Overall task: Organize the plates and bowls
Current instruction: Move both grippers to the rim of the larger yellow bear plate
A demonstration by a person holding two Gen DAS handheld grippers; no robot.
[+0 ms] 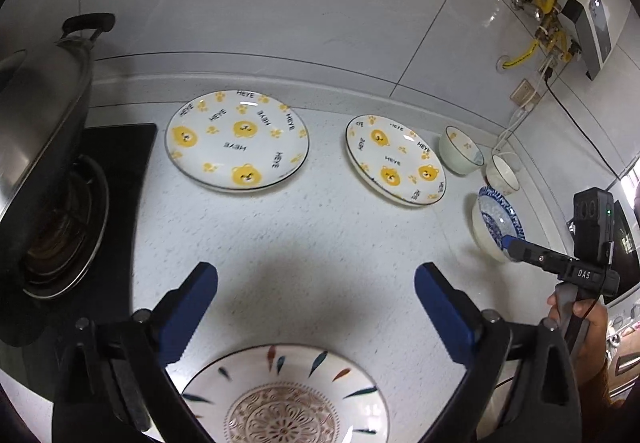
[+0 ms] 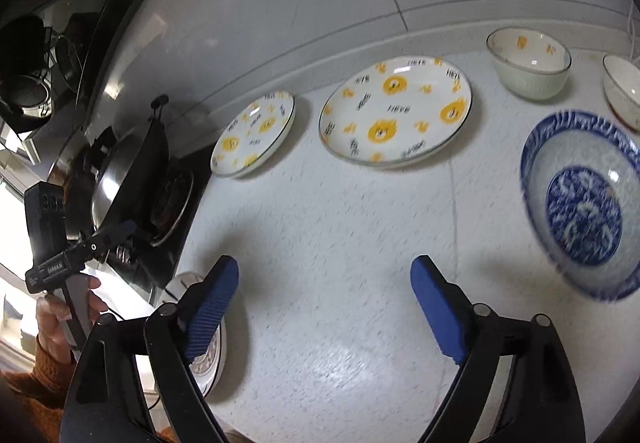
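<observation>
While both tools hung above the counter with nothing between their pads, the crockery lay spread out singly rather than stacked, which suggested the sorting had hardly begun. The left gripper stood with its jaws wide apart over the patterned plate at the near edge, clear of its rim; the right gripper was likewise spread and empty, over bare surface. Along the back edge by the wall sat two bear plates, the larger one nearest the stove and the second bear plate just beside it. Toward the far right corner stood the small bowl and another small bowl, with the blue bowl in front of them, nearer the front edge. Like pieces seemed grouped loosely, probably for nesting. Open counter filled the middle, giving either tool free room to reach forward. Tight spots were the stove side, where the lidded pan overhung, and the crowded bowl corner beside the cables.
</observation>
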